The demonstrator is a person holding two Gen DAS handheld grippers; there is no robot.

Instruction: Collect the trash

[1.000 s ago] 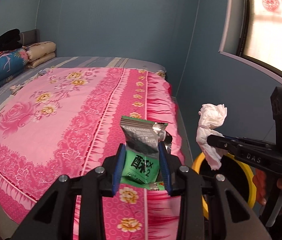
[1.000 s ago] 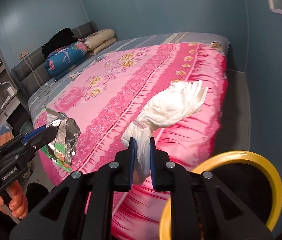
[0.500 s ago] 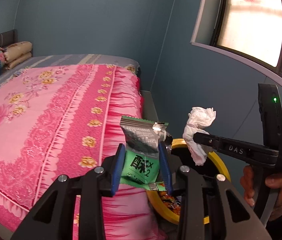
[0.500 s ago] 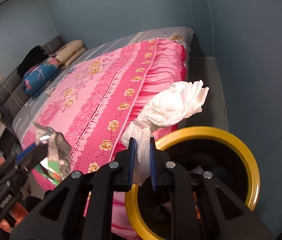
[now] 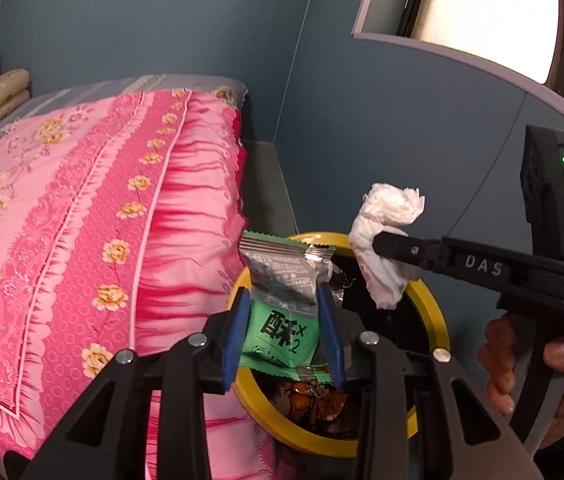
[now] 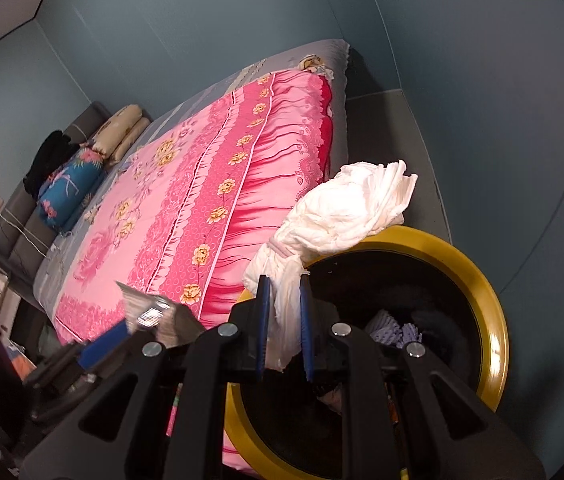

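Observation:
My left gripper (image 5: 284, 312) is shut on a green and silver snack wrapper (image 5: 282, 300), held above the near rim of a yellow-rimmed trash bin (image 5: 428, 308). In the right wrist view my right gripper (image 6: 285, 300) is shut on a crumpled white tissue (image 6: 346, 212) over the same bin (image 6: 490, 320). The left wrist view shows the right gripper (image 5: 386, 242) from the side, with the tissue (image 5: 386, 216) hanging over the bin's far rim. The wrapper (image 6: 150, 312) also shows at lower left in the right wrist view. Orange wrappers (image 5: 310, 400) lie inside the bin.
A bed with a pink flowered cover (image 5: 82, 216) lies just left of the bin. A blue wall (image 5: 362, 120) and a window (image 5: 482, 12) stand behind it. Pillows (image 6: 122, 128) are at the head of the bed. A person's hand (image 5: 562, 364) grips the right tool.
Both grippers have swung away from the bed toward the bin, still holding wrapper and tissue. The bin has come from the frame edge to right beneath them.

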